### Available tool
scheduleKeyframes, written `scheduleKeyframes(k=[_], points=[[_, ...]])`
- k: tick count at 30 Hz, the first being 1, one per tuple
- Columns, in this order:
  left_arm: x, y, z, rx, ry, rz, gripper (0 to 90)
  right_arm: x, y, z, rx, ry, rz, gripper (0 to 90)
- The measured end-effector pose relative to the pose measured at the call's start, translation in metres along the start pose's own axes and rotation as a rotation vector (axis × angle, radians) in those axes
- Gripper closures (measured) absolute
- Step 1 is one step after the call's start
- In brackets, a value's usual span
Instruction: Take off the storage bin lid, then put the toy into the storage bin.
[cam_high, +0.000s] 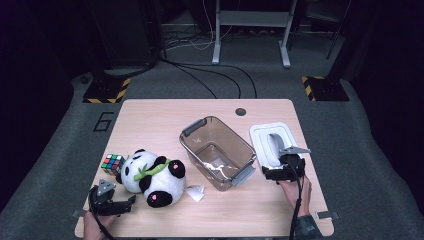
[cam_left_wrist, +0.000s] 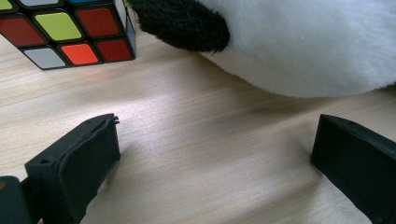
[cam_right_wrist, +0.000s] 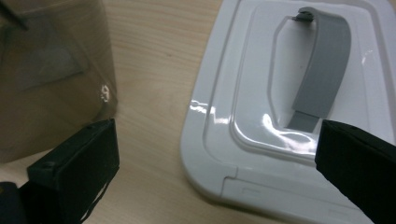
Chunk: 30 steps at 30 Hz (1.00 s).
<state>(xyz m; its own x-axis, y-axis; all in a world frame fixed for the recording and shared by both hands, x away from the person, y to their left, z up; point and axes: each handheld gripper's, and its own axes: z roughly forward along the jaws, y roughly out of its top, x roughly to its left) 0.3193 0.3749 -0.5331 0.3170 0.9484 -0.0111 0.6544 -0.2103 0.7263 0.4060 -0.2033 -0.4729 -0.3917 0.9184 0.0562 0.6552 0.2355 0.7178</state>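
A plush panda (cam_high: 151, 178) lies on the wooden table (cam_high: 150, 120) at the front left, with a colour cube (cam_high: 112, 163) just left of it. My left gripper (cam_high: 131, 202) rests open on the table in front of the panda; in the left gripper view its jaws stand wide with the panda's white body (cam_left_wrist: 317, 42) and the cube (cam_left_wrist: 70, 28) ahead. A clear brown bin (cam_high: 217, 151) stands mid-table. A white lid with a grey handle (cam_high: 272, 142) lies right of it. My right gripper (cam_high: 277, 172) is open at the lid's near edge (cam_right_wrist: 261, 154).
A crumpled white paper scrap (cam_high: 195, 192) lies beside the panda, and another sits inside the bin (cam_high: 218, 167). A round cable hole (cam_high: 240, 111) marks the table's far edge. Dark floor with cables and stands surrounds the table.
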Motion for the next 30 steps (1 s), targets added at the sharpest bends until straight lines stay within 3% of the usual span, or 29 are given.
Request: scheduleKeyframes(k=[19,24,30], points=[[-0.001,0.0,-0.001,0.008,-0.001,0.008,0.6,0.037,-0.058,0.002,-0.007,0.077,-0.035,0.0],[0.0,-0.001,-0.003,-0.006,-0.011,0.0,1.0,0.042,-0.066,0.003,0.0,0.083,-0.039,0.0],[0.0,0.003,-0.021,-0.03,-0.025,-0.026,0.9,0.05,-0.074,0.002,-0.017,0.041,-0.097,0.0]])
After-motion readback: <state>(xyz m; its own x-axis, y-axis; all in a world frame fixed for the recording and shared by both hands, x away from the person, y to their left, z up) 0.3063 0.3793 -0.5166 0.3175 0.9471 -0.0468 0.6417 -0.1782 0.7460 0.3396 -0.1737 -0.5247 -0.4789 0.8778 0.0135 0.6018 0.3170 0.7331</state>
